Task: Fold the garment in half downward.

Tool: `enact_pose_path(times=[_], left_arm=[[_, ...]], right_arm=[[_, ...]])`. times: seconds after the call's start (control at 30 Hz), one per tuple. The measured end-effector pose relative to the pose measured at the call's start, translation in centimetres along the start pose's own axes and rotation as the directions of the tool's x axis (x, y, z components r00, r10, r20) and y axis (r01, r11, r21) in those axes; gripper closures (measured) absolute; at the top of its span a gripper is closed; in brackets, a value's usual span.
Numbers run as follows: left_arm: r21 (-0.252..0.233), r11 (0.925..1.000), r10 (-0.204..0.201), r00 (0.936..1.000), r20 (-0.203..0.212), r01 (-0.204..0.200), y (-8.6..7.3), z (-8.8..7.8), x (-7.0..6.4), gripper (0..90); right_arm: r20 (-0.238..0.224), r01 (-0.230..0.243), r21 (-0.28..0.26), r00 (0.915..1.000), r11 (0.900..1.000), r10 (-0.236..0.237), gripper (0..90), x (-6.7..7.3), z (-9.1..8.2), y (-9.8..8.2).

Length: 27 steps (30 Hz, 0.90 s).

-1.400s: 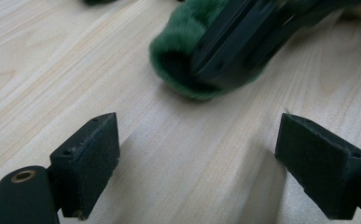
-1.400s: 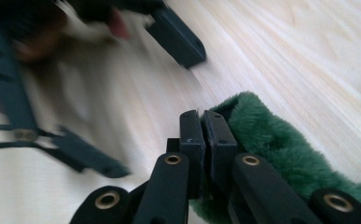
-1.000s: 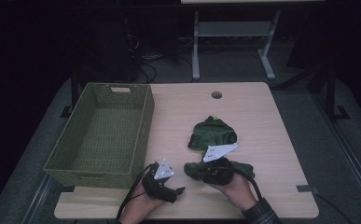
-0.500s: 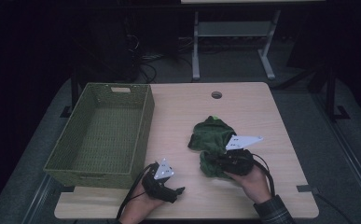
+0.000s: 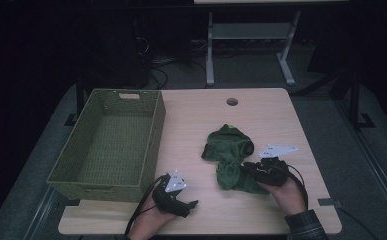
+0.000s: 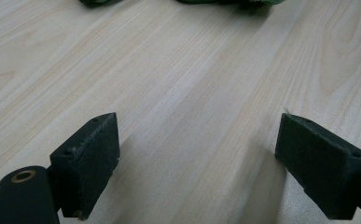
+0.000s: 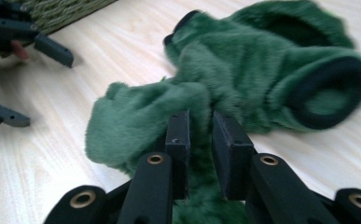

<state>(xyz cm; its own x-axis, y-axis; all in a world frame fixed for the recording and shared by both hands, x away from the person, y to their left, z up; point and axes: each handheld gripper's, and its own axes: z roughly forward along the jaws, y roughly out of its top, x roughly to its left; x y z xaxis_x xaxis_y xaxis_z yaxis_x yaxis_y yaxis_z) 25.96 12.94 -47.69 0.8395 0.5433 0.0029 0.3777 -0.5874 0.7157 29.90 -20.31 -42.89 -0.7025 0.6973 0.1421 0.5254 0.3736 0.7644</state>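
Note:
A green fleece garment [image 5: 228, 150] lies crumpled on the wooden table [image 5: 196, 120], right of centre. My right gripper [image 5: 246, 168] reaches into its near right edge from the right. In the right gripper view the jaws [image 7: 200, 121] stand narrow with a fold of the fleece [image 7: 262, 70] bunched between the pads; they have just been opening a little, and the cloth is still caught there. My left gripper [image 5: 192, 206] rests at the front edge, open wide over bare wood [image 6: 194, 135], apart from the garment [image 6: 225, 2].
A green woven basket [image 5: 153, 135] stands empty on the left part of the table, just behind the left gripper. A round cable hole [image 5: 232, 101] sits near the far edge. Dark floor and a metal stand [image 5: 251, 45] lie beyond the table.
The right hand has moved to the right with the garment's near edge, drawing the cloth out that way. Left hand unchanged.

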Motion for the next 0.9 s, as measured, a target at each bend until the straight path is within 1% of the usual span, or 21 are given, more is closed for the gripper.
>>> enact_pose_path(times=[0.03, 0.1, 0.13, 0.2, 0.23, 0.3, 0.33, 0.37, 0.4, 0.5, 0.53, 0.57, 0.63, 0.67, 0.7, 0.77, 0.83, 0.87, 0.9], left_arm=[[-0.001, 1.0, 0.005, 1.0, -0.001, -0.005, 0.0, 0.0, 0.0, 12.8], [-0.002, 1.0, 0.004, 1.0, -0.001, -0.004, 0.0, 0.0, 0.0, 12.8], [-0.005, 1.0, -0.001, 1.0, -0.001, 0.001, 0.0, 0.0, 0.0, 12.8], [-0.003, 1.0, 0.001, 1.0, -0.002, -0.001, 0.0, 0.0, 0.0, 12.8], [-0.003, 1.0, 0.001, 1.0, -0.002, -0.001, 0.0, 0.0, 0.0, 12.8], [-0.003, 1.0, 0.001, 1.0, -0.001, -0.001, 0.0, 0.0, 0.0, 12.6], [-0.006, 1.0, -0.002, 1.0, 0.0, 0.002, 0.0, 0.1, 0.0, 12.6], [-0.003, 1.0, 0.007, 1.0, -0.002, -0.007, 0.0, 0.0, 0.1, 12.6], [0.001, 1.0, 0.006, 1.0, 0.0, -0.006, 0.0, 0.0, 0.0, 12.6], [0.0, 1.0, 0.004, 1.0, 0.0, -0.004, 0.0, 0.0, 0.0, 12.6], [0.001, 1.0, 0.006, 1.0, 0.0, -0.006, 0.0, 0.0, 0.1, 12.6], [0.0, 1.0, 0.001, 1.0, 0.002, -0.001, 0.0, 0.0, 0.0, 12.6], [0.001, 1.0, 0.002, 1.0, 0.002, -0.002, 0.0, 0.0, 0.0, 12.6], [0.0, 1.0, 0.002, 1.0, 0.002, -0.002, 0.0, 0.0, 0.0, 12.6], [0.0, 1.0, 0.001, 1.0, 0.001, -0.001, 0.0, 0.0, 0.0, 12.6], [-0.003, 1.0, -0.004, 1.0, -0.001, 0.004, 0.0, 0.1, 0.0, 12.5], [-0.003, 1.0, -0.006, 1.0, -0.004, 0.006, 0.1, 0.1, 0.0, 12.5], [-0.002, 1.0, -0.006, 1.0, -0.004, 0.006, 0.1, 0.1, 0.0, 12.5], [-0.002, 1.0, -0.006, 1.0, -0.005, 0.006, 0.1, 0.1, 0.0, 12.6]], right_arm=[[-0.002, -0.008, -0.013, 1.0, 1.0, 0.008, 77.4, -0.1, -0.3, 0.0], [0.009, 0.005, -0.022, 1.0, 1.0, -0.004, 79.0, 0.1, -0.7, 0.3], [0.013, 0.024, -0.032, 0.9996, 0.999, -0.023, 81.4, 0.1, -0.9, 0.5], [-0.011, 0.032, -0.065, 0.9994, 0.997, -0.033, 85.3, 0.4, -1.3, 0.9], [-0.016, 0.047, -0.069, 0.9987, 0.997, -0.048, 85.9, 0.6, -1.2, 1.1], [-0.028, 0.062, -0.059, 0.9976, 0.996, -0.063, 88.0, 0.9, -0.6, 1.2], [-0.035, 0.063, -0.047, 0.9973, 0.997, -0.064, 89.3, 1.0, -0.2, 1.2], [-0.033, 0.075, -0.033, 0.9965, 0.997, -0.076, 89.6, 0.9, 0.4, 1.1], [-0.033, 0.07, -0.021, 0.997, 0.997, -0.071, 89.7, 0.9, 0.8, 1.1], [-0.069, 0.064, 0.02, 0.9957, 0.998, -0.062, 89.8, 0.3, 2.5, 0.7], [-0.064, 0.068, 0.034, 0.9958, 0.997, -0.065, 89.8, 0.2, 2.8, 0.6], [-0.058, 0.063, 0.056, 0.9965, 0.996, -0.06, 89.8, 0.2, 3.2, 0.5], [-0.06, 0.05, 0.08, 0.9972, 0.996, -0.045, 89.8, -0.1, 3.9, 0.2], [-0.063, 0.057, 0.091, 0.9967, 0.994, -0.051, 89.9, -0.3, 4.2, 0.0], [-0.063, 0.051, 0.113, 0.9971, 0.992, -0.044, 89.9, -0.3, 4.4, 0.0], [-0.061, 0.069, 0.146, 0.9963, 0.987, -0.061, 89.9, -0.4, 5.2, -0.5], [-0.07, 0.062, 0.152, 0.9962, 0.986, -0.052, 89.9, -0.4, 5.3, -0.4], [-0.068, 0.063, 0.152, 0.9963, 0.986, -0.053, 89.9, -0.4, 5.3, -0.4], [-0.064, 0.073, 0.15, 0.9958, 0.986, -0.064, 89.9, -0.3, 5.3, -0.4]])
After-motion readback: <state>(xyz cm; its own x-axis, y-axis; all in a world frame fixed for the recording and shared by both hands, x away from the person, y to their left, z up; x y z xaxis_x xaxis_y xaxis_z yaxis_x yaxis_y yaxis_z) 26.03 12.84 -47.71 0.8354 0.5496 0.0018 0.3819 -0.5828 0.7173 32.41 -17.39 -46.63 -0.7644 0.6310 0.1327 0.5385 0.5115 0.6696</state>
